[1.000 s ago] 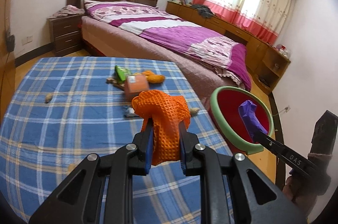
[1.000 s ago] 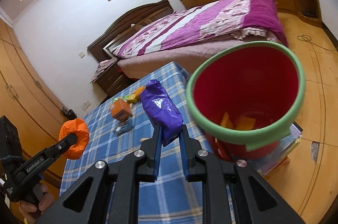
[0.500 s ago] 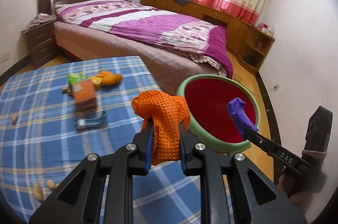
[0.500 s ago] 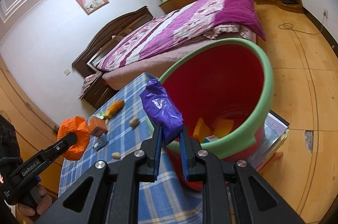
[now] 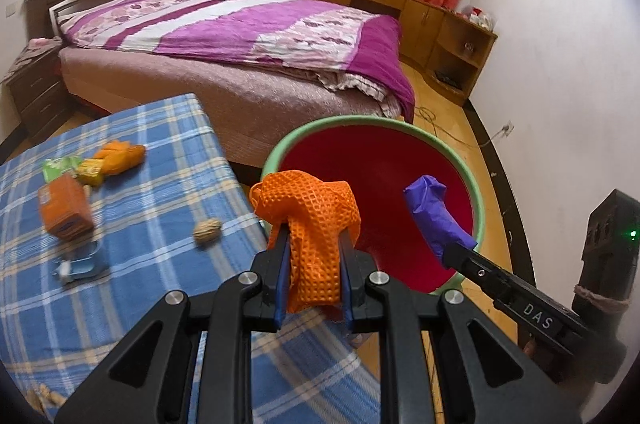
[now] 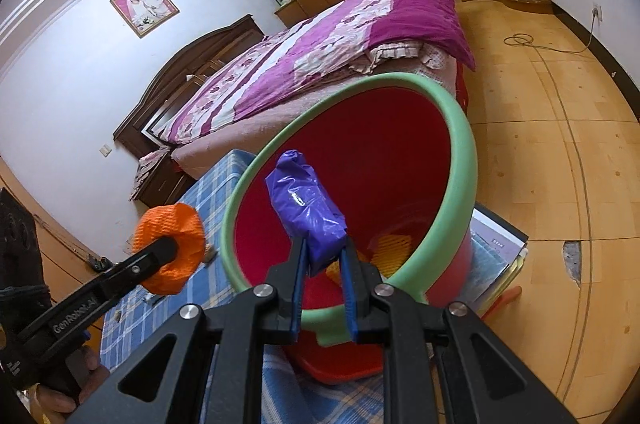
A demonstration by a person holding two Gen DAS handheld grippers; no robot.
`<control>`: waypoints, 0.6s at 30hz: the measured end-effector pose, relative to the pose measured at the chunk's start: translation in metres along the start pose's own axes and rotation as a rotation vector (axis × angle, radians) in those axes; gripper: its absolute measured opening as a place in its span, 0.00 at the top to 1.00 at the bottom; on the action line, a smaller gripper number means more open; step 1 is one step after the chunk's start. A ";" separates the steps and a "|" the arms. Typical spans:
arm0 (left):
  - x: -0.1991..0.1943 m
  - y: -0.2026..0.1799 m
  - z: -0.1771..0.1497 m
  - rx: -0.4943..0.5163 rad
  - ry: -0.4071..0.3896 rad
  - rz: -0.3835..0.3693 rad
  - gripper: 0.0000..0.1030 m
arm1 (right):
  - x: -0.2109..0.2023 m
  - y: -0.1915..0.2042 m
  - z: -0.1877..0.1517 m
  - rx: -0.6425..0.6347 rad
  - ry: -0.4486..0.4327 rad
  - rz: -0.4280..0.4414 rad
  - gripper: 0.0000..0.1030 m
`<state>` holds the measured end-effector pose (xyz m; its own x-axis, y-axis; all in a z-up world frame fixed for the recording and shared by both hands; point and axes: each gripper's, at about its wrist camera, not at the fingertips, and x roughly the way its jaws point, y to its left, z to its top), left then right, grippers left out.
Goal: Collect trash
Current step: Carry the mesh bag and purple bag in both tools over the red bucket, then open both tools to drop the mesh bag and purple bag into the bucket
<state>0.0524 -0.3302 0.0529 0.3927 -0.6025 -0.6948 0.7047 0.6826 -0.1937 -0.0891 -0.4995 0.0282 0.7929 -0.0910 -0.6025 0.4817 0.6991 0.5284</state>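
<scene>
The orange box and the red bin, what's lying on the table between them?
In the left wrist view, one peanut shell lies on the blue plaid tablecloth between the orange box and the red bin.

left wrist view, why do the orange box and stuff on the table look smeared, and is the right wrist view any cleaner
Left wrist view: the orange box and the peanut on the checked tablecloth are streaked with motion blur, while the left gripper and its orange mesh stay sharp. Right wrist view: mostly crisp, with a small glare spot on the purple wrapper; fisheye bends the floor lines.
</scene>
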 end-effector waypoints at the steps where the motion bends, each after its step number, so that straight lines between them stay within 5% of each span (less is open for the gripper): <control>1: 0.004 -0.001 0.000 0.003 0.005 -0.002 0.80 | 0.002 -0.001 0.001 0.002 0.003 -0.005 0.81; 7: 0.022 -0.009 0.000 0.021 0.020 0.002 0.79 | 0.006 -0.009 0.007 0.003 0.015 -0.027 0.79; 12: 0.032 -0.012 0.001 0.011 0.037 -0.015 0.62 | 0.005 -0.016 0.009 0.014 0.013 -0.041 0.79; 18: 0.033 -0.013 -0.001 0.017 0.037 -0.007 0.59 | 0.005 -0.023 0.008 0.040 0.016 -0.040 0.73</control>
<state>0.0554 -0.3585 0.0313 0.3661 -0.5910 -0.7188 0.7174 0.6712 -0.1865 -0.0933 -0.5215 0.0182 0.7669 -0.1064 -0.6329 0.5274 0.6665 0.5270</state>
